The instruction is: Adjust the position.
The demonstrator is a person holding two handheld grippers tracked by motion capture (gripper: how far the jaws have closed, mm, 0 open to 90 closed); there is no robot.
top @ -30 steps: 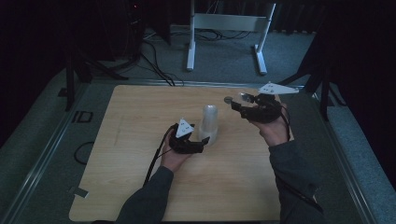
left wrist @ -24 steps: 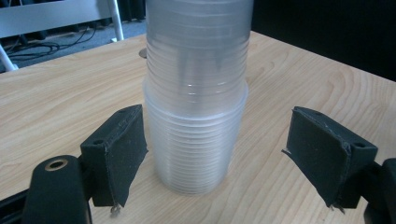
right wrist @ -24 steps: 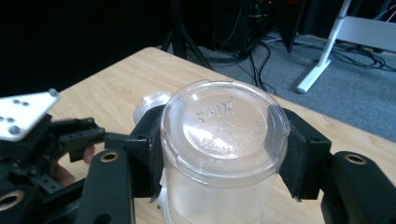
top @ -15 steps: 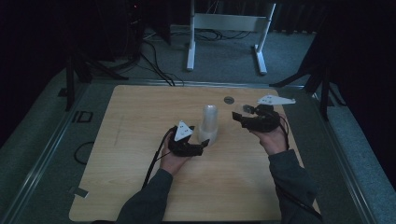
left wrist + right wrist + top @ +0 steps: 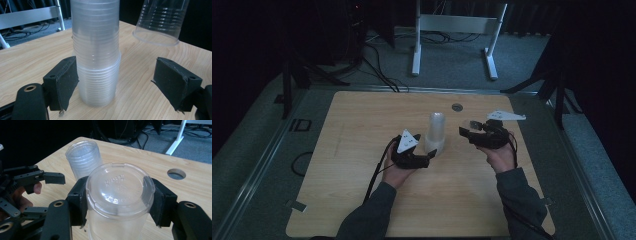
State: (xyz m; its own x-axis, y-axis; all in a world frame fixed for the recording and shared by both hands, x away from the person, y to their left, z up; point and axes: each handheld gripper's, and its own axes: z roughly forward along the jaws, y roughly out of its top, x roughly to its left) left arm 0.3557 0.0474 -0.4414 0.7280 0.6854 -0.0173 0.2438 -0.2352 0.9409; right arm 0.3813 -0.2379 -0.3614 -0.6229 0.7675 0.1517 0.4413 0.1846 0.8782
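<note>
The right tongs (image 5: 117, 202) clench one clear plastic cup (image 5: 119, 195), upside down, just beside the cup stack (image 5: 96, 55) on the surface (image 5: 362, 135). The left tongs (image 5: 120, 82) straddle the stack's base, released. Next, probably, the cup must be centred over the stack and lowered on.

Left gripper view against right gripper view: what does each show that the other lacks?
Left gripper view: the stack's base on the table, one pad against it, the other apart. Right gripper view: the single cup's bottom clamped in the right claw, a round table hole, the left claw. Both: the cup stack, the single cup, the wooden table.
</note>
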